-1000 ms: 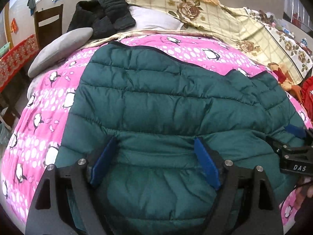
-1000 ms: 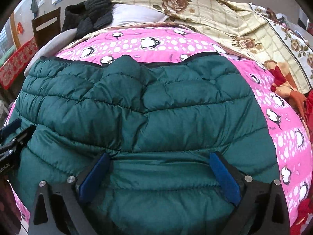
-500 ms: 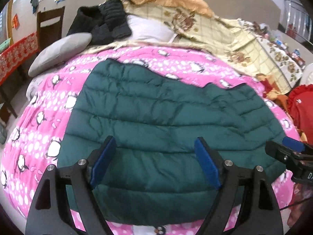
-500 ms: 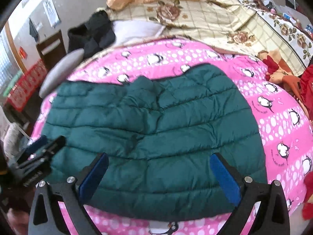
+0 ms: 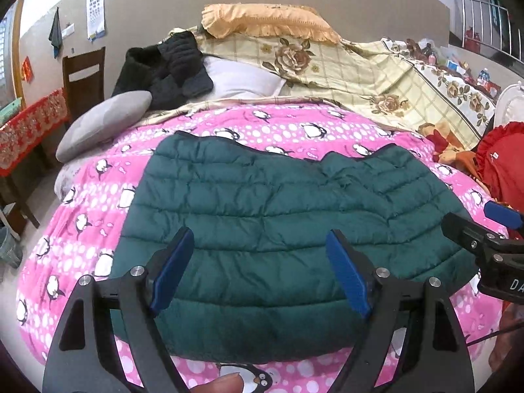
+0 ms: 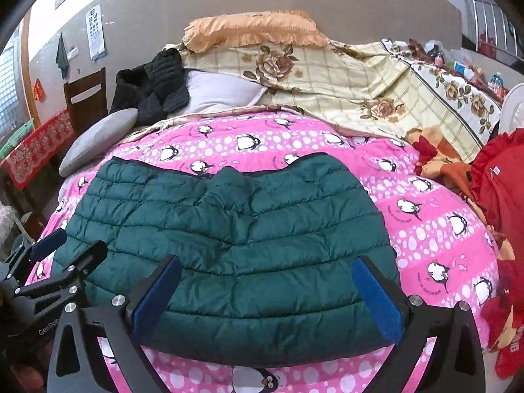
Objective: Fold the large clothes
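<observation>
left gripper [image 5: 258, 268]: jaws wide apart, holding nothing, above jacket | right gripper [image 6: 267, 294]: jaws wide apart, holding nothing, above jacket | jacket [image 5: 278, 216]: green, quilted, folded, flat on pink quilt [image 5: 82, 203] of bed, near front edge

A bedroom in a home. Shown by a wide bed under a pink penguin blanket [image 5: 229, 124], a flowered quilt [image 5: 344, 68] heaped at the far end, an orange frilled pillow [image 5: 265, 23] on top, a grey cushion [image 5: 101, 121] at the left edge. Beside the bed, a wooden chair [image 5: 83, 75] against a plain wall, with a paper chart [image 5: 95, 13] pinned up and a red-clothed table [image 5: 29, 124].
</observation>
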Motion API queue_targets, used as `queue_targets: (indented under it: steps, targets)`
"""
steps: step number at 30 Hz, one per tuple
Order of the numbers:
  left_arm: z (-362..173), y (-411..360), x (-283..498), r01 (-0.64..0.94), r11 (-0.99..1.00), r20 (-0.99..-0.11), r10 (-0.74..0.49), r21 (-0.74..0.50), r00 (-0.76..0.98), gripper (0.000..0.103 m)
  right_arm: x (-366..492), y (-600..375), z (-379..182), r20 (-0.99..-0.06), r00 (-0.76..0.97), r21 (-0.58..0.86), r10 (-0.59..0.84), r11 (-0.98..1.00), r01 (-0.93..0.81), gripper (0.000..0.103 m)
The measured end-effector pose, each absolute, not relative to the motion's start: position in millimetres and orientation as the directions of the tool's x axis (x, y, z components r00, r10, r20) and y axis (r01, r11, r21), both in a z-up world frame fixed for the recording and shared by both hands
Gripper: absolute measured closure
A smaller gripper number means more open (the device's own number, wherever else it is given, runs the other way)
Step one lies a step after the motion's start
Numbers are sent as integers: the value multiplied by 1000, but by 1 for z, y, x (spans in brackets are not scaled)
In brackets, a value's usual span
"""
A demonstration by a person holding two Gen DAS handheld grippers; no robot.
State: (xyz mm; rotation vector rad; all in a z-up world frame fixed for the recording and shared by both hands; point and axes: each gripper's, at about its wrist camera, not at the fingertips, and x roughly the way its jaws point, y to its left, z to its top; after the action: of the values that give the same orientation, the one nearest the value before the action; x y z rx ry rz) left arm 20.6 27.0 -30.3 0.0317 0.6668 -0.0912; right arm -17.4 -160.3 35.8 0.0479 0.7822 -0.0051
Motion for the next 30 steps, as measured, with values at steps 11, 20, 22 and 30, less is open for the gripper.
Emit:
queue_targets:
  steps: [11, 20, 22, 30]
  targets:
    - [-32, 35, 21, 66, 998, -609, -59, -11, 791, 20, -18, -160, 25, -705, 708, 74, 44, 997, 13, 0]
    - [-33, 37, 20, 69, 997, -606, -64, -15, 793, 20, -18, -155, 24, -705, 707, 71, 54, 997, -5, 0]
    - [-32, 38, 20, 69, 997, -604, -67, -19, 794, 20, -19, -154, 24, -705, 707, 71, 57, 997, -9, 0]
    - [-33, 37, 18, 71, 997, -594, -59, -4, 802, 20, -19, -149, 23, -710, 701, 70, 66, 997, -24, 0]
